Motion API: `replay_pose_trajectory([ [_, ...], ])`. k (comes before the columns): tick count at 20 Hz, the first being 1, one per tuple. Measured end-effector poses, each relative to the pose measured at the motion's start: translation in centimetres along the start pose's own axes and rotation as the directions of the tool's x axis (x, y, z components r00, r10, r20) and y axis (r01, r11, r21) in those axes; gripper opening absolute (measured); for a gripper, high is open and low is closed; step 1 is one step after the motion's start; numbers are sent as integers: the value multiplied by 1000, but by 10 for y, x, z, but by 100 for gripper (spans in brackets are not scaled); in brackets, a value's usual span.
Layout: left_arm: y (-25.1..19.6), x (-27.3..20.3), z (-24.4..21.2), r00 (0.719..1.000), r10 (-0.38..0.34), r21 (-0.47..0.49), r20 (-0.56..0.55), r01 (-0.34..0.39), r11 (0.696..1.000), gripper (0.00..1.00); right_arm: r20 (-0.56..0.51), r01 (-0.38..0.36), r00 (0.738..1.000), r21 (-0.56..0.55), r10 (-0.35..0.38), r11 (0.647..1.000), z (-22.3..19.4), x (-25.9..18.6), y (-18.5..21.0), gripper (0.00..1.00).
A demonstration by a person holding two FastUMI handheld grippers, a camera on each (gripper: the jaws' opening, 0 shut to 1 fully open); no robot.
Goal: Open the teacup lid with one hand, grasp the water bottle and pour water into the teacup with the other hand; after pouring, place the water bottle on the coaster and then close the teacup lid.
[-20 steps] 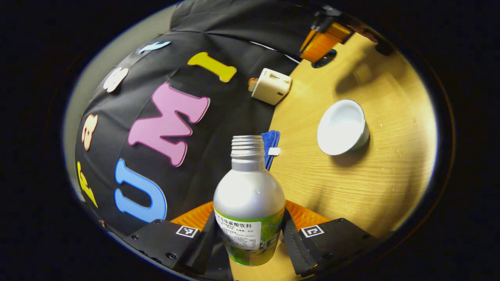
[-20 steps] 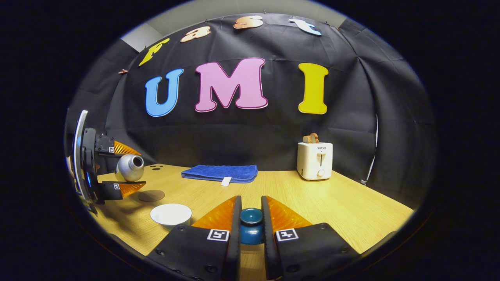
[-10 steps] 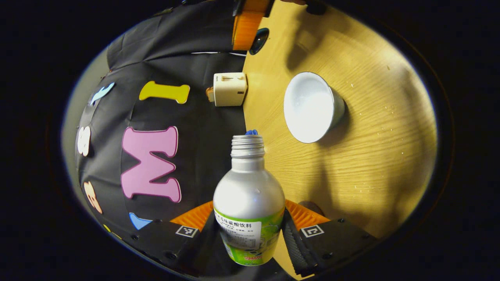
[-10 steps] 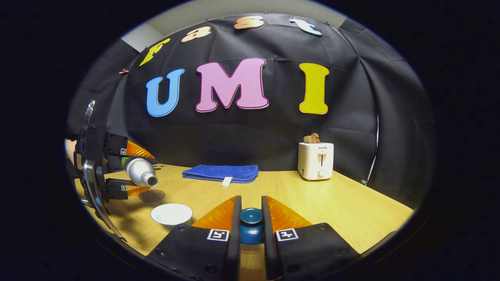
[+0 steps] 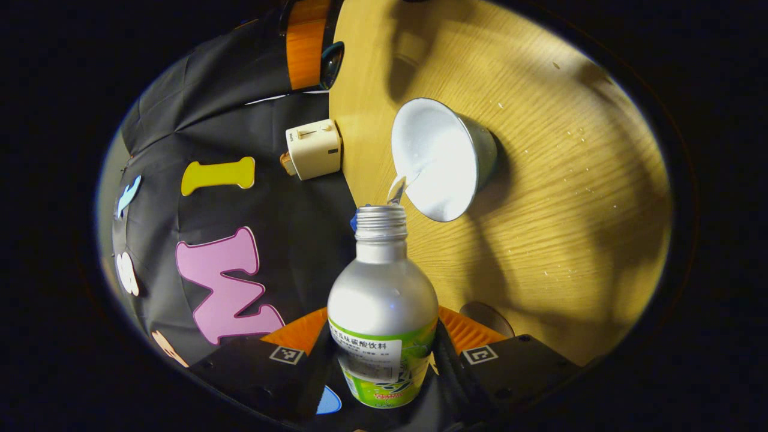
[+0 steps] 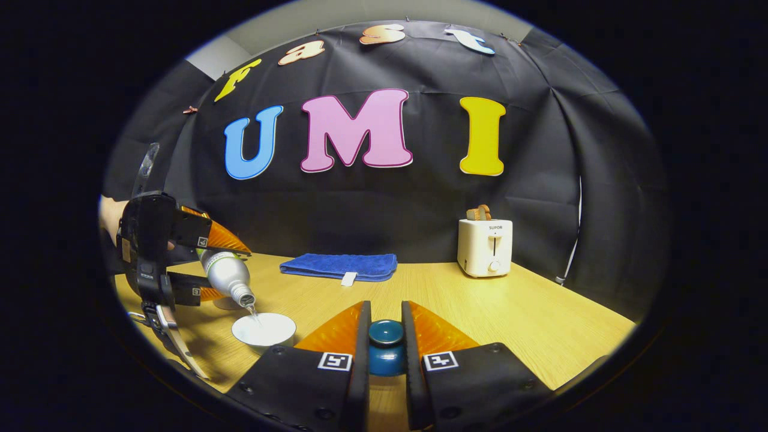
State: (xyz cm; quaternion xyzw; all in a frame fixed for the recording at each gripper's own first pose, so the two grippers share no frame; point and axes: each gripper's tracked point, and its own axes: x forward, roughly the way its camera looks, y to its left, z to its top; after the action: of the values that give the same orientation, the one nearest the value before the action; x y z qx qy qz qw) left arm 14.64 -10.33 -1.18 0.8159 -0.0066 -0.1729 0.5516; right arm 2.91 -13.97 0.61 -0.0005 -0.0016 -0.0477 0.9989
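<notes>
Wooden table (image 6: 510, 312) bearing teacup (image 5: 441, 159) ahead of left gripper (image 5: 384, 354), pinching water bottle (image 5: 383, 312), pouring; right gripper (image 6: 385, 348) pinching lid (image 6: 385, 347). Coaster placement, lid closing remaining.

The water bottle (image 5: 383, 300) between the left gripper's (image 5: 384, 360) fingers looks like matt silver metal, with a glossy paper label. Ahead of it, the teacup (image 5: 441, 159) is smooth glossy white ceramic on a wood-grain table (image 5: 570, 180). In the right gripper (image 6: 385, 351), the teacup lid (image 6: 385, 345) is glossy blue glaze. Beyond lie a soft blue terry towel (image 6: 339, 265) and a smooth cream plastic toaster (image 6: 485, 247).
</notes>
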Motion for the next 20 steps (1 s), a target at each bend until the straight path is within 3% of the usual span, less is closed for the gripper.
replay_pose_trajectory([
  [20, 11, -3, -4, 998, 11, 242, -59, 3, 970, 82, 2, -4, 1000, 1, 4, 1000, 0, -1, 1, 29],
])
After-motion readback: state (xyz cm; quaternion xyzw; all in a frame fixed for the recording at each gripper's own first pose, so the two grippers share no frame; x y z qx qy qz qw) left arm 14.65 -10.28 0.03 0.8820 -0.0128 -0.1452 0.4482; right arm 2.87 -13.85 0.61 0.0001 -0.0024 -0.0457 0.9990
